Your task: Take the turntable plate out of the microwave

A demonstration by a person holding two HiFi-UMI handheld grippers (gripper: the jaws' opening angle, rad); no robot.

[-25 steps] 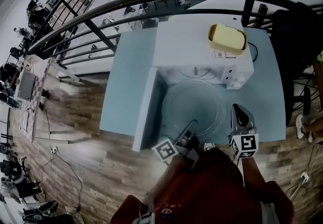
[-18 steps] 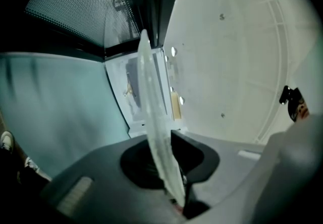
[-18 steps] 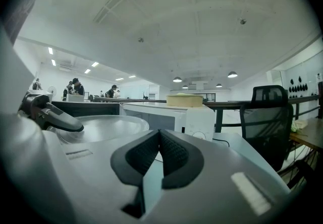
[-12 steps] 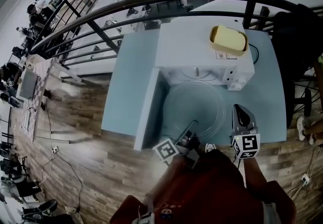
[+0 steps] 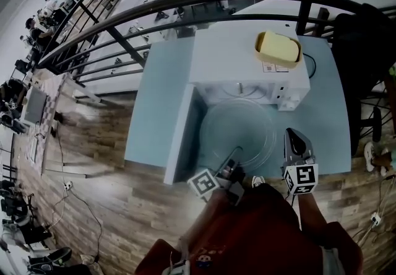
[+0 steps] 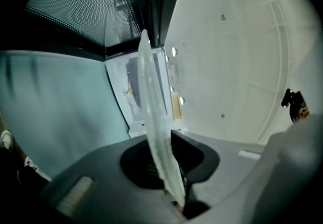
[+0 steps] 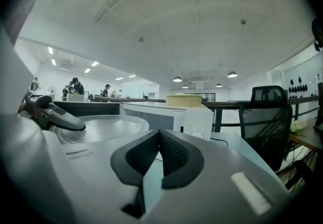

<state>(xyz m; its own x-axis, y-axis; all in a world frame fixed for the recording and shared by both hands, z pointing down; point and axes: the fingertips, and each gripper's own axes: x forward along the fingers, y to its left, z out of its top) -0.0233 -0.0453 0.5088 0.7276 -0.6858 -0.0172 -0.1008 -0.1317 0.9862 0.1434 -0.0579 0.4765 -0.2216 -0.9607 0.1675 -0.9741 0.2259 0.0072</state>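
Holding the glass turntable plate [image 5: 238,126] by its near rim, the left gripper [image 5: 234,155] is closing its jaws narrowly on the glass, which runs edge-on between the pads in the left gripper view. The plate is hanging in front of the white microwave [image 5: 247,57], above the pale blue table [image 5: 158,94], with the open door [image 5: 179,137] standing at its left. Its far rim is lying close to the mouth of the cavity; whether it has fully cleared the opening cannot be told. The right gripper [image 5: 296,139] is resting just to the right of the plate, jaws pressed together with nothing between them, and is taking no part in the hold.

Judged from this, the extraction is appearing largely done: the plate is lifted off its seat and drawn forward. What is left is carrying it clear and setting it down on the table.

The plate is a round disc, so no long axis is applying. It is lying level, dished face upward, reaching from the gripped rim away toward the microwave.
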